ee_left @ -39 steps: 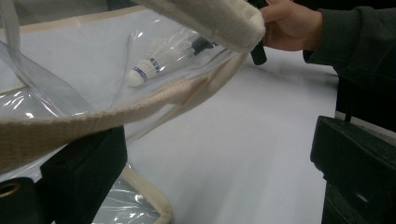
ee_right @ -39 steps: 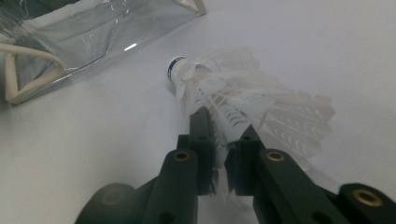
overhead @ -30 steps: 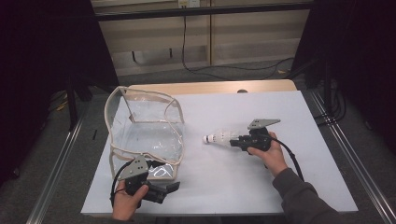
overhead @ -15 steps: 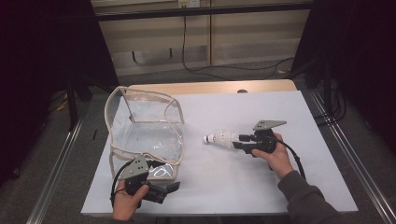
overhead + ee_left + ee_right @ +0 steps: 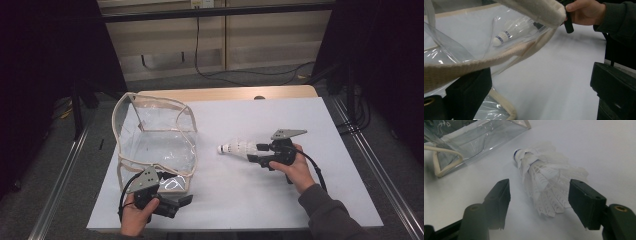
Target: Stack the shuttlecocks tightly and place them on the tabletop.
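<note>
right gripper (image 5: 539, 202): we see jaws just been opening, shuttlecock (image 5: 544, 182) lying loose between them on table (image 5: 300, 120)
left gripper (image 5: 182, 201): we see it clamping the clear bag (image 5: 155, 145) strap

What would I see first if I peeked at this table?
Probably the big see-through bag with cream edging, standing on the left of the white table. Next, the white shuttlecock lying mid-table between the right gripper's jaws, which have just been opening. The left gripper sits by the bag's near corner.
</note>
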A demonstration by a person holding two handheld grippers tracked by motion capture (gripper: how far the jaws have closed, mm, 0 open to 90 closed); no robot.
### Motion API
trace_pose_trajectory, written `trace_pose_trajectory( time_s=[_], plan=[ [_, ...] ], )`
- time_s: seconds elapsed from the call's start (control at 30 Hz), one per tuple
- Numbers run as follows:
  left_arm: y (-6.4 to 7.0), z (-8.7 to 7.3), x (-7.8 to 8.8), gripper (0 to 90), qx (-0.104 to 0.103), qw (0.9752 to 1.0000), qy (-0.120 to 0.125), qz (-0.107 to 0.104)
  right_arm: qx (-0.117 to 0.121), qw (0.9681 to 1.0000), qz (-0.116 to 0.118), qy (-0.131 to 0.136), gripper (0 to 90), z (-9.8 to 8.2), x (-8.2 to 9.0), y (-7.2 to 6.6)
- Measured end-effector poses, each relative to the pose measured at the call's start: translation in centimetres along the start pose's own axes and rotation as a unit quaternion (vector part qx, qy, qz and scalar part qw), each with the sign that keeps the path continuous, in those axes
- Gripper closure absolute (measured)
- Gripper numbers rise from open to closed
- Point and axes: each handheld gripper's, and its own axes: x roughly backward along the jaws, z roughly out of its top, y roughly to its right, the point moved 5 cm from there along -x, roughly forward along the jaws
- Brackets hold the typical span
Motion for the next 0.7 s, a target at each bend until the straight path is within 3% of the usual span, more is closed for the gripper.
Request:
trace_pose_trajectory(
  time_s=[0.1, 0.23, 0.7],
  plan=[
    [0.0, 0.0, 0.0, 3.8, 0.001, 1.0, 0.0, 0.0, -0.002, 0.9999, -0.002, -0.01, 23.3, -0.1, -0.3, 0.0],
    [0.0, 0.0, 0.0, 3.8, 0.0, 1.0, 0.001, 0.0, -0.017, 0.9998, 0.006, -0.004, 17.9, -0.1, -0.5, -0.1],
    [0.1, 0.0, -0.1, 3.2, 0.002, 1.0, 0.002, -0.002, -0.015, 0.9997, 0.016, -0.009, 15.1, 0.1, -1.6, -0.8]
  ],
)
